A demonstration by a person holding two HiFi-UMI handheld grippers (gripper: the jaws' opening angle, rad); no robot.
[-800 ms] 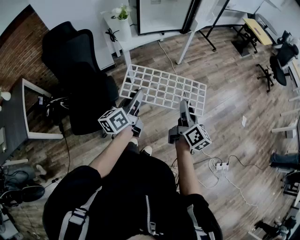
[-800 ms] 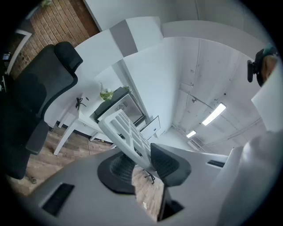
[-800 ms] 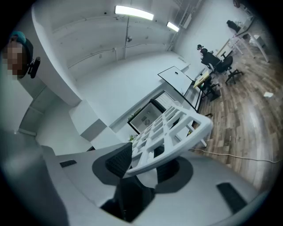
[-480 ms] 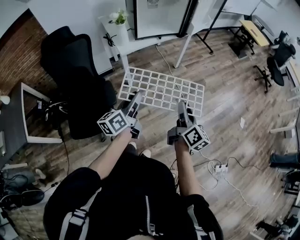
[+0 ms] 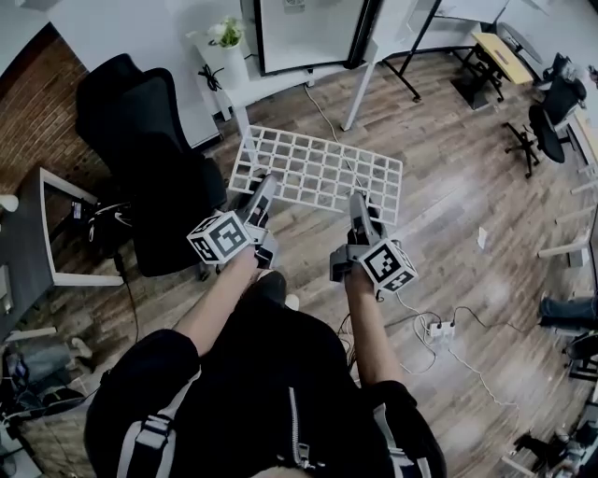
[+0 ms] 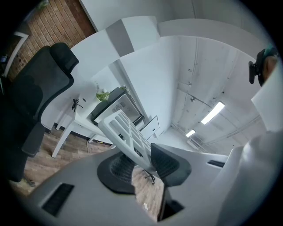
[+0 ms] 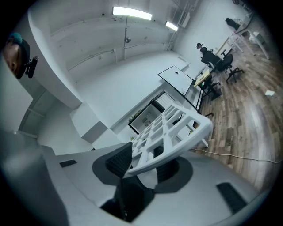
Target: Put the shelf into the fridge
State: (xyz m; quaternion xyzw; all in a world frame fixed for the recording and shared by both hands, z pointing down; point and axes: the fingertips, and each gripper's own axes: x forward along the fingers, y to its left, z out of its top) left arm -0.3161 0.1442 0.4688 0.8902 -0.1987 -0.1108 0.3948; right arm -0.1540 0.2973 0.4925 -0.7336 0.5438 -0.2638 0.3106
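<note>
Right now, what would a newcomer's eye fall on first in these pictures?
First the white grid shelf, held above the wooden floor in the middle of the head view, its near edge clamped by the left hand-held gripper and the right hand-held gripper. Next, the black office chair at the left and the black-framed fridge straight ahead, beyond the shelf.

White grid-patterned shelf; grey left gripper and right gripper bearing black-and-white marker cubes; brown plank floor; black chair beside the shelf.
</note>
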